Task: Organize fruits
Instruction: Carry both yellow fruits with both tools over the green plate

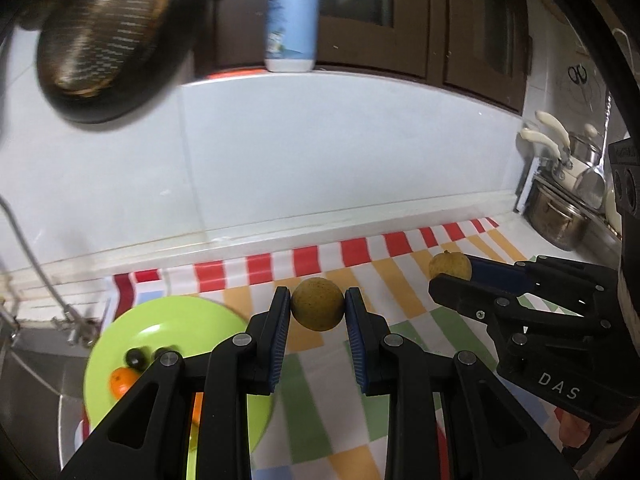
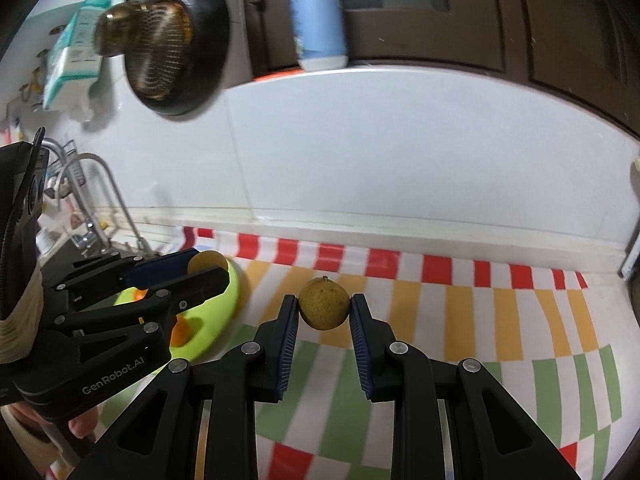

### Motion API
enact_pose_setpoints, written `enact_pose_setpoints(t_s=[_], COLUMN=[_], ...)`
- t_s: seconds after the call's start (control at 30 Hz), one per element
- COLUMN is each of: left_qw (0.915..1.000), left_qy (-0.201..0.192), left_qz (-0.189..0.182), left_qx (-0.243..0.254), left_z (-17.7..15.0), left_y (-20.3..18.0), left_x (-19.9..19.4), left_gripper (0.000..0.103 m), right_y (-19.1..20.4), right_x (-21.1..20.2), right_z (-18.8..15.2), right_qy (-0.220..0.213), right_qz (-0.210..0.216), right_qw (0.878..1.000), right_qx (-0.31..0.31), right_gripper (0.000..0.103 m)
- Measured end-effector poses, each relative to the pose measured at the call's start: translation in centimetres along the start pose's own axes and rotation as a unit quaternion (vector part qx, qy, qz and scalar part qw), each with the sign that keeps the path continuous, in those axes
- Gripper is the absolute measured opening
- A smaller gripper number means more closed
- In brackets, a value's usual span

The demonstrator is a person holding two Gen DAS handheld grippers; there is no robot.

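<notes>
Open cloth ahead, clutter at both ends

Wide checked tablecloth (image 2: pixel 460 312) bare up to the white wall (image 1: pixel 320 152); hemmed on the left by green plate (image 1: pixel 168 320) and tap (image 2: pixel 100 200), on the right by stacked pots (image 1: pixel 560 216); hanging pan (image 1: pixel 108 40) overhead.

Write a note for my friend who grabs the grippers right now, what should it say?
Left gripper: shut on a brown fruit, held above the cloth.
Right gripper: shut on another brown fruit, also lifted.
Green plate sits at the left by the sink; it already holds an orange fruit and two dark ones.
Left to do: probably set both brown fruits on the plate, then open the fingers.
</notes>
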State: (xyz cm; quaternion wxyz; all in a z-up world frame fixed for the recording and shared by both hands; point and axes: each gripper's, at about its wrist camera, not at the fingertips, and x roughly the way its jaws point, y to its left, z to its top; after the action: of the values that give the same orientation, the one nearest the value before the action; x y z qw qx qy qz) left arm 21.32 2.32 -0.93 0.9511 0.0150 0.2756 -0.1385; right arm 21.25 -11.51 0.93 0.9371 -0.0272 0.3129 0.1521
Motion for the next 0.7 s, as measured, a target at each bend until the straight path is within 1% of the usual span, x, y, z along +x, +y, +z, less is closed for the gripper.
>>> enact_pose_setpoints(t_s=[0.2, 0.37, 0.7], left_qw=[0.9994, 0.9980, 0.9949], left_qy=[-0.003, -0.012, -0.019], left_qz=[0.020, 0.045, 0.080], left_qx=[-0.027, -0.042, -0.059], left_z=[-0.7, -1.4, -2.6], left_y=[2.5, 4.4, 7.7], left_x=[-2.3, -4.2, -6.5], left_gripper=[0.028, 0.028, 0.028], right_y=[2.5, 4.8, 9.0], right_x=[-0.2, 0.3, 1.1], right_z=[0.5, 0.8, 1.3], right_qy=[-0.006, -0.006, -0.006], right_qz=[0.023, 0.043, 0.081], right_qw=[1.000, 0.998, 0.994], right_qx=[-0.020, -0.040, -0.070], right_gripper=[0.028, 0.028, 0.028])
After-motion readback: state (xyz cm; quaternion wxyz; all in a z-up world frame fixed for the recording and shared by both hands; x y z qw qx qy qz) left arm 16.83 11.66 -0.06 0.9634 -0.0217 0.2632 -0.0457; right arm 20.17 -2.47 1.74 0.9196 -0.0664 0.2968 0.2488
